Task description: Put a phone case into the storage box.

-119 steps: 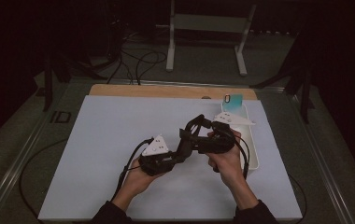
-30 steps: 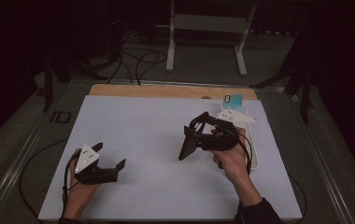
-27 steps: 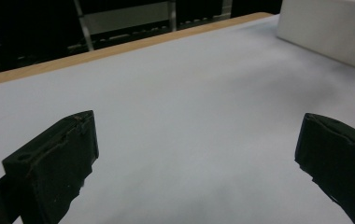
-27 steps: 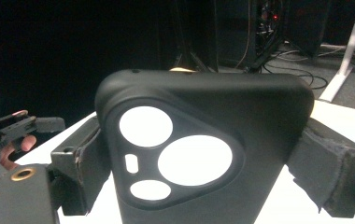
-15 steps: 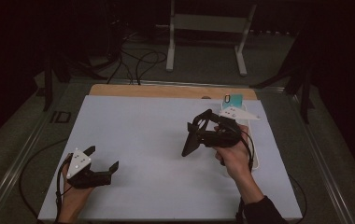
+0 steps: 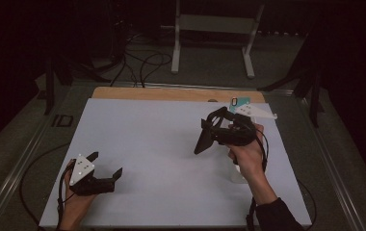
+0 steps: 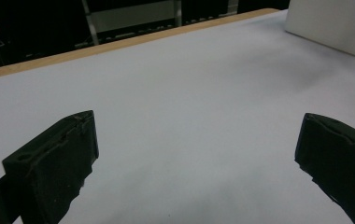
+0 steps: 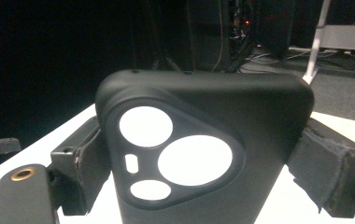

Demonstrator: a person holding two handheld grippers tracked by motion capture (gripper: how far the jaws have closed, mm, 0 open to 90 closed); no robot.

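Fingers of the right gripper [image 8: 199, 168] clamp a black phone case [image 8: 203, 140].

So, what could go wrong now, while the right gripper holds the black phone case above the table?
1. The right gripper pinches the black phone case by its side edges alone, lifted off the white table. The case looks soft, so it may flex and slip out.
2. The left gripper is open and far to the side, too far to catch the case if it falls.
3. A white object lies close behind the right hand, so a backward move may knock it.
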